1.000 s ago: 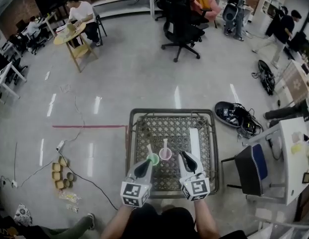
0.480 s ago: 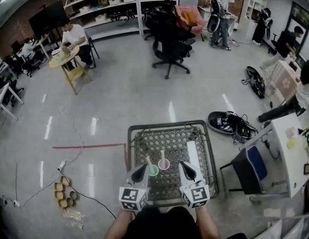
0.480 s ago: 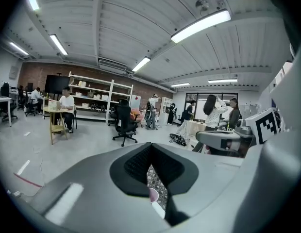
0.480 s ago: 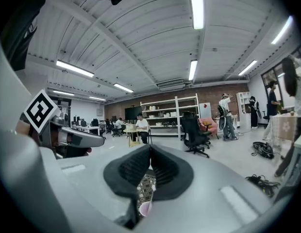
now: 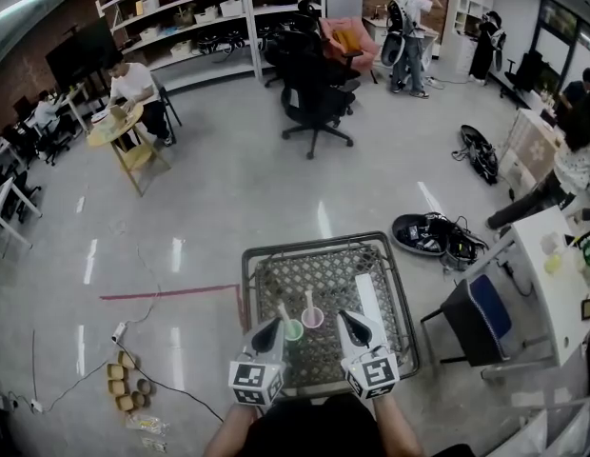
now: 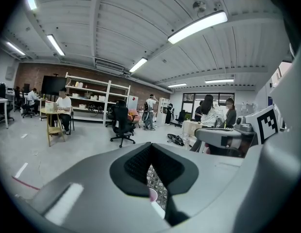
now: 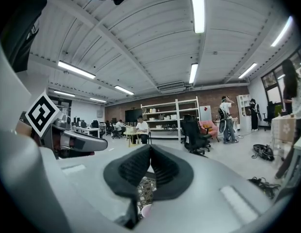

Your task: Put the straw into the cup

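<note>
both claws clenched and empty over the table, straws standing in the cups

the wire-mesh table sits directly below the person in the head view. two small cups stand side by side near its middle: a green cup on the left and a pink cup just beside it on the right. a pale straw leans up and to the left out of the green cup, and a second straw rises nearly upright from the pink cup. a long white strip lies flat on the mesh to the right of the cups, apart from them.

the left claw hangs at the near left of the green cup, its dark tip close to the cup's rim; whether it touches cannot be told from above. in the left gripper view the left claw has its pads pressed together with nothing between them, and the pink cup shows below through the gap under the pads.

the right claw hovers to the right of the pink cup, between it and the white strip, clear of both. in the right gripper view the right claw is likewise clenched tight and holds nothing, with mesh and the pink cup visible beneath it.

a red tape line runs across the floor to the left of the table.
</note>
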`<state>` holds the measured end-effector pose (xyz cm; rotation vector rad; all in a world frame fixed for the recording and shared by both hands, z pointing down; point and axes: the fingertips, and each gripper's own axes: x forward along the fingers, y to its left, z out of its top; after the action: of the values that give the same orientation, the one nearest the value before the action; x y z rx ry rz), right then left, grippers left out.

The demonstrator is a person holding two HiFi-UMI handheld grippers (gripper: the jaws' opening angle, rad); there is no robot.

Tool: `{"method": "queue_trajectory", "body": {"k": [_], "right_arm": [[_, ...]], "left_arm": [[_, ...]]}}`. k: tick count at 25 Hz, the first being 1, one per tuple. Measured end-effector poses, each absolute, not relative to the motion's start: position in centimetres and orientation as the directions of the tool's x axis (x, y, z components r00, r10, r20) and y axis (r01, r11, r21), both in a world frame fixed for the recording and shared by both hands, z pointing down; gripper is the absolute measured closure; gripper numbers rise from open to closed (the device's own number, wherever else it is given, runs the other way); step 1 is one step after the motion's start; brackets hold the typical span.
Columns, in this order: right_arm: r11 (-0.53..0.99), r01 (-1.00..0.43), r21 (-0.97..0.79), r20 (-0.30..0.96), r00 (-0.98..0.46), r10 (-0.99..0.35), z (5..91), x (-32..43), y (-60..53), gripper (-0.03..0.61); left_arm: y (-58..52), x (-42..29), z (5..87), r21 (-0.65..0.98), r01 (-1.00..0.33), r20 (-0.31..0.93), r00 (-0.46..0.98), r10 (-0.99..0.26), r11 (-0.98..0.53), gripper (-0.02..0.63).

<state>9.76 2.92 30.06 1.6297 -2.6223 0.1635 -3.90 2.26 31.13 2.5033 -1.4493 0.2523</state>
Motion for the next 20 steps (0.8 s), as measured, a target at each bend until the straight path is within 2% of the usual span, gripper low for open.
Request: {"method": "queue_trajectory", "body": {"k": [20], "right_arm": [[0.428,-0.9,-0.081,0.104,-0.435,-0.894,30.3,10.2,4.7,0.574]], "left_arm": [[3.6,-3.3,31.2,0.128,-0.866,0.267,0.5,-0.824,-0.484,0.607]]}}
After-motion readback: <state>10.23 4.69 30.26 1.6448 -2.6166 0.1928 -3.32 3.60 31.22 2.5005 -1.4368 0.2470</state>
